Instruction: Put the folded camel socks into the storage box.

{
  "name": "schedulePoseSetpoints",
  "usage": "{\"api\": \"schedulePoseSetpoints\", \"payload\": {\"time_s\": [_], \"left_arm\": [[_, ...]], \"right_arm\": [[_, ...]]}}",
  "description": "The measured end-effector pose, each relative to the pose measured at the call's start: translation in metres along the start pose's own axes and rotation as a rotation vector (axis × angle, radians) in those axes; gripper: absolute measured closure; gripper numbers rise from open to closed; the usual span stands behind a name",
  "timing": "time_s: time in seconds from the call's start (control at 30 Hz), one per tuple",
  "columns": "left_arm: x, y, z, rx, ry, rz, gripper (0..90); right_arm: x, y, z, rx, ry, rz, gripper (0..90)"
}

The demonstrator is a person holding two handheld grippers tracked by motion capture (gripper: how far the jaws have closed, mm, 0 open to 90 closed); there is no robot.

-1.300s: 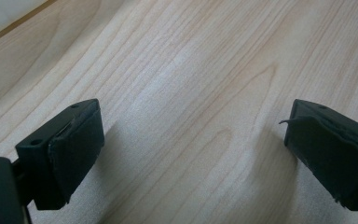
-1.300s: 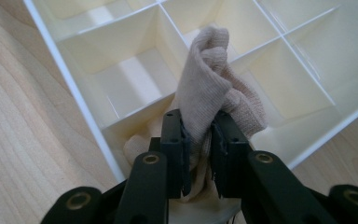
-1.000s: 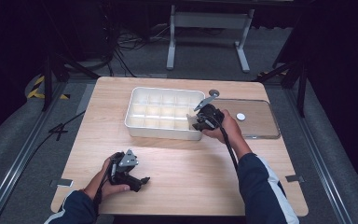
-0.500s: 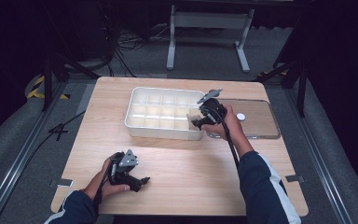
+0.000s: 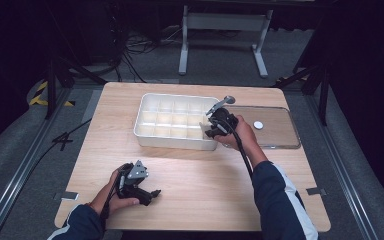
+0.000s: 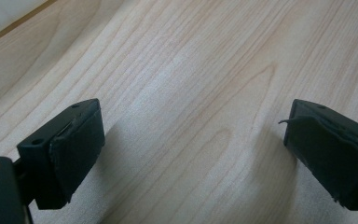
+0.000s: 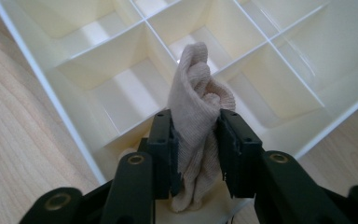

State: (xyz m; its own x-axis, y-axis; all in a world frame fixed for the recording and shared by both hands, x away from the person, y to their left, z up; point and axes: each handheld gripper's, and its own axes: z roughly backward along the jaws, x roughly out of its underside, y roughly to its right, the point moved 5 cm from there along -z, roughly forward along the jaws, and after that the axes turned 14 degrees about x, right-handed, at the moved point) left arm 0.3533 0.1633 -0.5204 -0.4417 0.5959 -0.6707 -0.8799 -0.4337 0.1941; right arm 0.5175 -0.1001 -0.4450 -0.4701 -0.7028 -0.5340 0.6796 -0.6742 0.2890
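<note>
At the wooden table (image 5: 195,175), the person's right gripper (image 7: 196,140) is clamped on a beige sock (image 7: 196,107), bunched and rolled, over the near right corner of a white divided tray (image 5: 145,131). The jaws have just been closing, and the sock sits squeezed between their black pads (image 7: 226,140). In the right gripper view the sock's long axis runs along the jaws: its rounded end sticks out past the fingertips, toward the tray's compartments, while its loose end hangs back toward the gripper's body. From above, the right gripper (image 5: 211,125) points left across the tray's right end, the hand behind it resting near a clear lid (image 5: 285,131) that lies flat just right of the tray, a small white disc (image 5: 258,125) on it. The left gripper (image 5: 152,194) sits on the near left part of the table, well apart from the tray, and the left gripper view shows its two pads (image 6: 77,149) spread wide over bare wood with nothing between them.
</note>
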Motion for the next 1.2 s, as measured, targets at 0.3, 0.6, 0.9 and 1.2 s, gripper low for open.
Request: {"api": "schedulePoseSetpoints", "payload": {"time_s": [0.3,0.6,0.9,1.2], "left_arm": [[0.000,0.000,0.000,0.000,0.000,0.000,5.3],[0.000,0.000,-0.001,-0.002,0.008,0.005,5.0],[0.000,0.000,-0.001,-0.003,0.006,0.003,5.0],[0.000,0.000,-0.001,-0.004,0.000,0.000,5.0]], "right_arm": [[0.002,-0.003,0.001,-0.033,0.002,0.052,75.7],[0.001,-0.006,-0.007,-0.046,-0.079,0.110,76.9],[-0.002,-0.004,-0.016,-0.080,-0.156,0.109,77.0],[0.000,-0.003,-0.022,-0.100,-0.176,0.084,76.7]]}}
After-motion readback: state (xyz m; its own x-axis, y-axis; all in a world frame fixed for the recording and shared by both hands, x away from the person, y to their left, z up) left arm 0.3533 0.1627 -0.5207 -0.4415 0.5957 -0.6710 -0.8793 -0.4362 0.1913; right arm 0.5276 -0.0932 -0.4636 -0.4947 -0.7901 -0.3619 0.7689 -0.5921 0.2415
